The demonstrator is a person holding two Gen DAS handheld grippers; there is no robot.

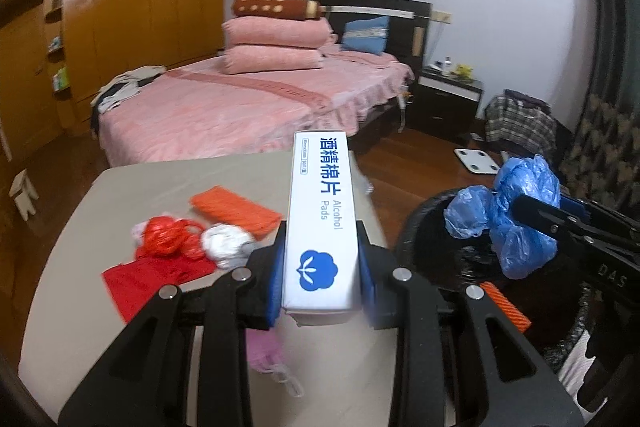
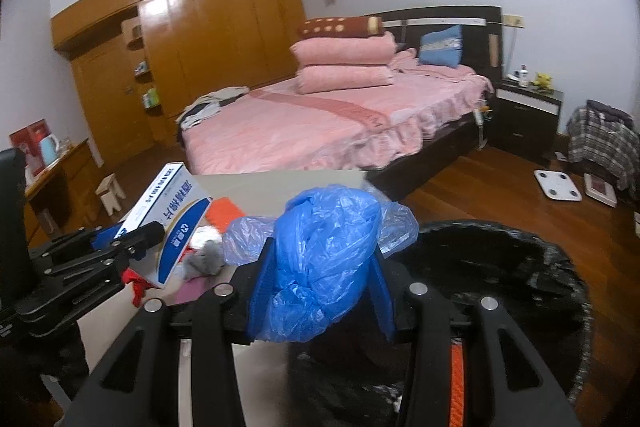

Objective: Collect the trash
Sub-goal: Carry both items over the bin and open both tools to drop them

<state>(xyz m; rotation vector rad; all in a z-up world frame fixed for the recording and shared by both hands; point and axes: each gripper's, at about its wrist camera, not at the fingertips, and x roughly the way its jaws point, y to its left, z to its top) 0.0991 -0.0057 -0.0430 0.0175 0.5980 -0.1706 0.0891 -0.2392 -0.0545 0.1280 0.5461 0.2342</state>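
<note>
My left gripper [image 1: 322, 275] is shut on a white and blue alcohol pads box [image 1: 322, 219], held lengthwise above the beige table [image 1: 132, 187]; in the right wrist view the box [image 2: 172, 223] shows at the left. My right gripper [image 2: 320, 279] is shut on a crumpled blue plastic bag [image 2: 324, 251], held over the near rim of the black-lined trash bin [image 2: 520, 267]. From the left wrist view that bag [image 1: 520, 215] hangs above the bin [image 1: 440, 251]. An orange ridged piece [image 1: 506, 307] lies inside the bin.
On the table lie a red plastic bag [image 1: 168, 237], a red cloth [image 1: 148, 279], a white crumpled wad [image 1: 228, 245], an orange ridged pad [image 1: 236, 211] and a pink item [image 1: 264, 351]. Beyond stand a pink bed [image 1: 240, 103], a nightstand [image 1: 448, 99] and a white scale [image 1: 478, 161] on the wooden floor.
</note>
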